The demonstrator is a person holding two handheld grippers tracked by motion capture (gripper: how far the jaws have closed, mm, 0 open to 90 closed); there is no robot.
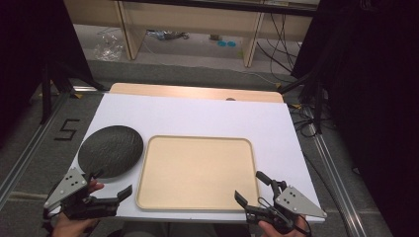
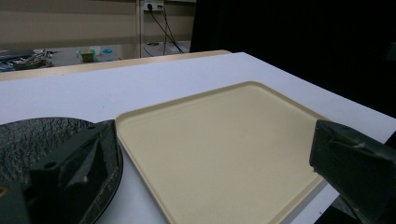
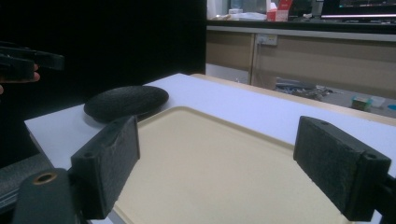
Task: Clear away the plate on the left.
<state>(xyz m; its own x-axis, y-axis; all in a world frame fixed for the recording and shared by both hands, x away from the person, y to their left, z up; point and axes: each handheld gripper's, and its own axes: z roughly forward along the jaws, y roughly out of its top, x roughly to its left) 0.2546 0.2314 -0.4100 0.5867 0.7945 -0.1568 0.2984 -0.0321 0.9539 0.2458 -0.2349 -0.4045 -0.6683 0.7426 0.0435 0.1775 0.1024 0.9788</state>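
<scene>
Grippers hover at the table's near edge: left gripper beside the black plate, right gripper over the beige tray, both spread, empty. Careless reaching could shove the plate off.

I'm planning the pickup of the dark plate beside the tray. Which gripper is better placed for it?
Probably the left gripper: open, right by the black plate. The right gripper, also open, sits across the tray.
</scene>
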